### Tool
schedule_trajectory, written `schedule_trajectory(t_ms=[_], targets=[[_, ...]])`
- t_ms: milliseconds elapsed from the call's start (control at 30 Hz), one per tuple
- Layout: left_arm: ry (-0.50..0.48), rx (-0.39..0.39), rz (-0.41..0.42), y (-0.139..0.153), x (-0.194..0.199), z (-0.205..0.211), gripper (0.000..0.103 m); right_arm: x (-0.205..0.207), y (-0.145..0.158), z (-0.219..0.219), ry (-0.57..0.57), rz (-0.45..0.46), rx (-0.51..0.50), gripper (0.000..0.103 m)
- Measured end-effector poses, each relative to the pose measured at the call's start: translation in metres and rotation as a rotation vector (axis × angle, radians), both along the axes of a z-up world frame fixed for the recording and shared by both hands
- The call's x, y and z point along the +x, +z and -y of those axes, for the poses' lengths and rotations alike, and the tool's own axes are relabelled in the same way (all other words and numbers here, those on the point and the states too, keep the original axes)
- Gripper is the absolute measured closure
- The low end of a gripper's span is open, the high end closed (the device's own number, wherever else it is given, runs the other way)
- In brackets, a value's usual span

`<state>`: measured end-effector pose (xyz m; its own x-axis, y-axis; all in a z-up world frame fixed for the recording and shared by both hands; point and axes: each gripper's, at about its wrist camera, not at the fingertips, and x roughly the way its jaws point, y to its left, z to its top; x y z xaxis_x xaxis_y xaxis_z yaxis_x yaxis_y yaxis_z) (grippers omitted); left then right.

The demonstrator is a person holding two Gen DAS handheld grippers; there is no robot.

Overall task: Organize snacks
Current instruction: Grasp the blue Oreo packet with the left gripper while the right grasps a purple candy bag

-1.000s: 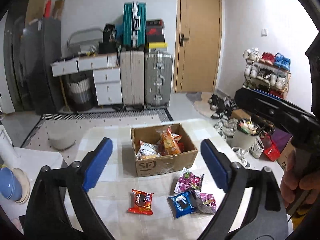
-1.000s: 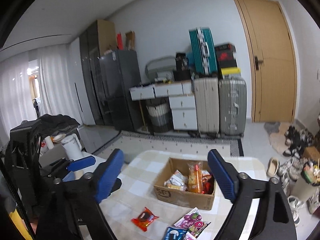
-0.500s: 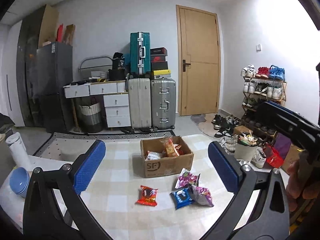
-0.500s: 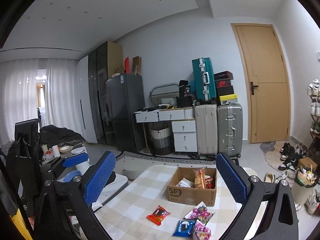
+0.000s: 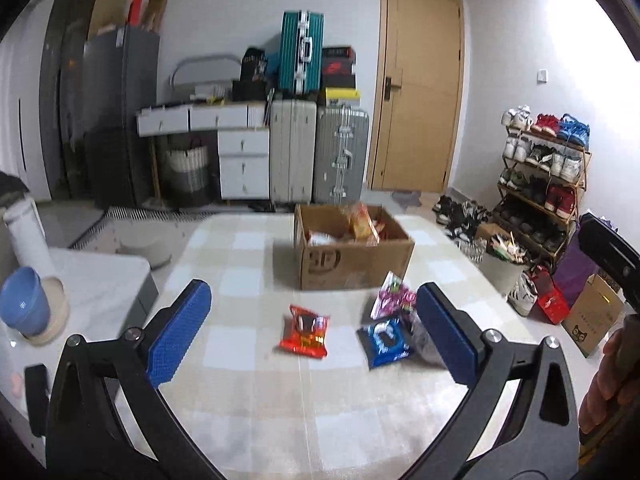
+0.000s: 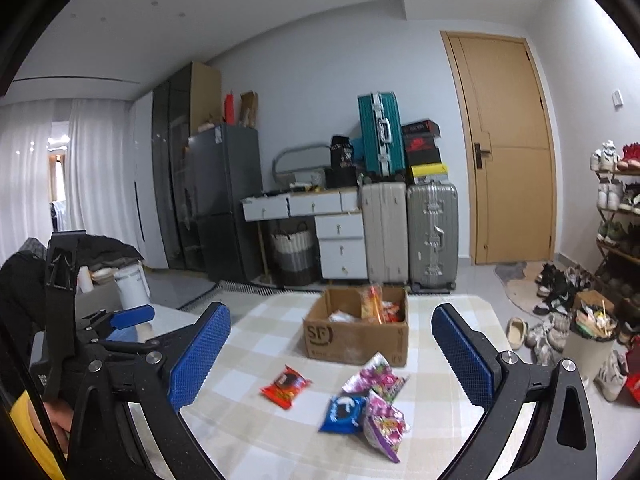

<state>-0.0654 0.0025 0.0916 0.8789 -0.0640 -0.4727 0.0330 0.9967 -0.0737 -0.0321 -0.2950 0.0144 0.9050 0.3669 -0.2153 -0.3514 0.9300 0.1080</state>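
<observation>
An open cardboard box point(image 5: 352, 256) point(image 6: 356, 332) with several snack packs in it stands far on the checkered table point(image 5: 304, 408). In front of it lie a red packet point(image 5: 305, 330) point(image 6: 285, 385), a blue packet point(image 5: 386, 338) point(image 6: 343, 414) and pink packets point(image 5: 394, 296) point(image 6: 376, 378). My left gripper point(image 5: 312, 296) hangs open over the near part of the table, with the red packet seen between its blue pads. My right gripper point(image 6: 331, 312) is also open and holds nothing. It hangs short of the packets. Each gripper shows at the edge of the other's view.
A white side table at the left carries blue bowls point(image 5: 24, 308) and a white canister point(image 5: 28, 232). To the right of the table are a waste bin point(image 5: 500, 256), scattered shoes and a shoe rack point(image 5: 544, 184). Suitcases, drawers and a door point(image 5: 416, 88) line the back wall.
Both grippers drew back from the box, then sank toward the table, and their jaws spread a little wider. The packets and the box have not moved.
</observation>
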Motion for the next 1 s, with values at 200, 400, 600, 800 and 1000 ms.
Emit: schedule_trajectory(t_ms=[200, 400, 600, 800, 1000], targets=[[-0.032, -0.005, -0.111, -0.057, 0.056, 0.005, 0.001, 0.040, -0.037, 0.004, -0.020, -0.092, 0.004, 0.001], [-0.086, -0.036, -0.193, -0.097, 0.106, 0.024, 0.001, 0.072, -0.074, 0.005, -0.044, -0.143, -0.034, 0.001], [-0.123, -0.035, -0.286, -0.141, 0.146, 0.043, 0.001, 0.126, -0.136, 0.014, -0.070, -0.352, -0.059, 0.001], [-0.157, -0.052, -0.364, -0.177, 0.178, 0.060, 0.001, 0.164, -0.180, 0.010, -0.033, -0.466, -0.089, 0.001], [-0.185, -0.053, -0.402, -0.199, 0.203, 0.073, 0.001, 0.197, -0.202, 0.001, 0.035, -0.548, -0.067, 0.015]])
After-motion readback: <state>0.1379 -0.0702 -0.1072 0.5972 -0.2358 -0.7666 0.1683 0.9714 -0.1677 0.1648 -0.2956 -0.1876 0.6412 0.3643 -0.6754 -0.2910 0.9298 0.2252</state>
